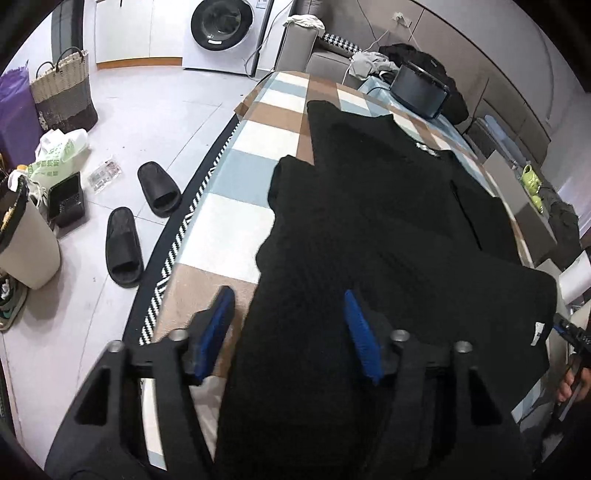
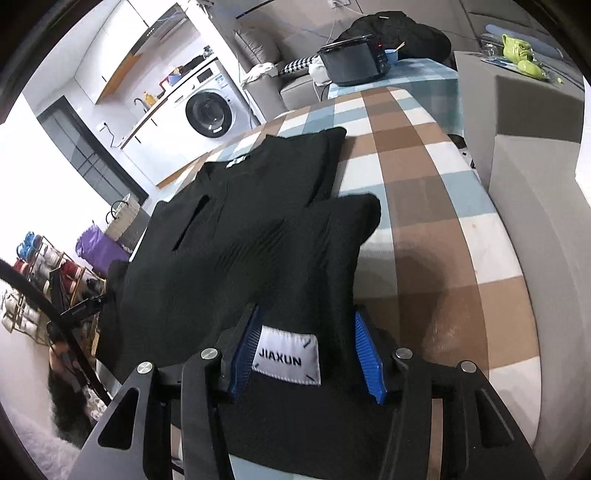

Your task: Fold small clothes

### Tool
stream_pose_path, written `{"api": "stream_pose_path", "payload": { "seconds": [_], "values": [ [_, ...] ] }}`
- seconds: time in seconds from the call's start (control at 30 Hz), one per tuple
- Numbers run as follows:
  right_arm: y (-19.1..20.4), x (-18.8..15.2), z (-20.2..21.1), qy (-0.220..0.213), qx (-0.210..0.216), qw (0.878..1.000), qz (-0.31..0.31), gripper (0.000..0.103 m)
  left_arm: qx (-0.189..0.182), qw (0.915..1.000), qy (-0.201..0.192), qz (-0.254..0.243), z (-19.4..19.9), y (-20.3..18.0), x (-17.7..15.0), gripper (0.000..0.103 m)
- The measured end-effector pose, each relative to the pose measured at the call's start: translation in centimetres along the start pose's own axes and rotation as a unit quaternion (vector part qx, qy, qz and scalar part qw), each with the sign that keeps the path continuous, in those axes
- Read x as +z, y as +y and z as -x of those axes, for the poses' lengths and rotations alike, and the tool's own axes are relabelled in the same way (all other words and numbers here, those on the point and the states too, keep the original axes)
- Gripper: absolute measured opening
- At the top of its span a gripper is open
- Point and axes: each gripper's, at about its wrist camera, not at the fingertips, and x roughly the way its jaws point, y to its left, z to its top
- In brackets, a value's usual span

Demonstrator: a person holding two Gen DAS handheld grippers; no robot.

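A black knit top [image 1: 388, 206] lies spread on the checked table cover [image 1: 236, 221], its sleeves pointing to the far end. My left gripper [image 1: 288, 325] is open, and the near left hem of the top lies between its blue pads [image 1: 364, 339]. In the right wrist view the same top [image 2: 236, 236] runs away from me. My right gripper [image 2: 306, 347] is open around the hem corner that carries a white JIAXUN label [image 2: 286, 358]. Whether either gripper's pads touch the cloth is unclear. The right gripper also shows at the right edge of the left wrist view [image 1: 570, 332].
A black cooker [image 2: 351, 62] stands at the far end of the table. A grey box [image 2: 517, 122] with green toys is on the right. Slippers [image 1: 123, 247], a woven basket [image 1: 62, 88], bags and a bin sit on the floor at left. A washing machine [image 1: 221, 33] stands behind.
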Motion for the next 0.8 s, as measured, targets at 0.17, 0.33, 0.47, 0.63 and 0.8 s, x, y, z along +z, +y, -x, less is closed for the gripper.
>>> {"api": "stream_pose_path", "payload": {
  "seconds": [0.17,0.33,0.47,0.63,0.8],
  "values": [
    [-0.7,-0.2,-0.7,-0.008,-0.006,1.000,-0.014,0.051,-0.012,0.9995,-0.031,0.003,0.9,-0.7,0.0,0.007],
    [-0.7,-0.1,-1.1,-0.016,-0.021,1.000,-0.009,0.010,-0.017,0.9979,-0.058,0.022,2.4,-0.5,1.0,0.005],
    [0.0,0.3,1.0,-0.053,-0.022,0.998,0.009,0.005,-0.027,0.9952,-0.090,0.029,4.5,-0.6,2.1,0.004],
    [1.6,2.6,4.7,-0.134,0.010,0.991,0.017,0.003,-0.041,0.9908,-0.127,0.023,5.9,-1.3,4.7,0.004],
    [1.8,6.4,4.6,-0.187,0.020,0.982,-0.015,0.003,-0.042,0.9885,-0.145,0.012,5.2,-2.2,8.6,0.004]
  ]
}}
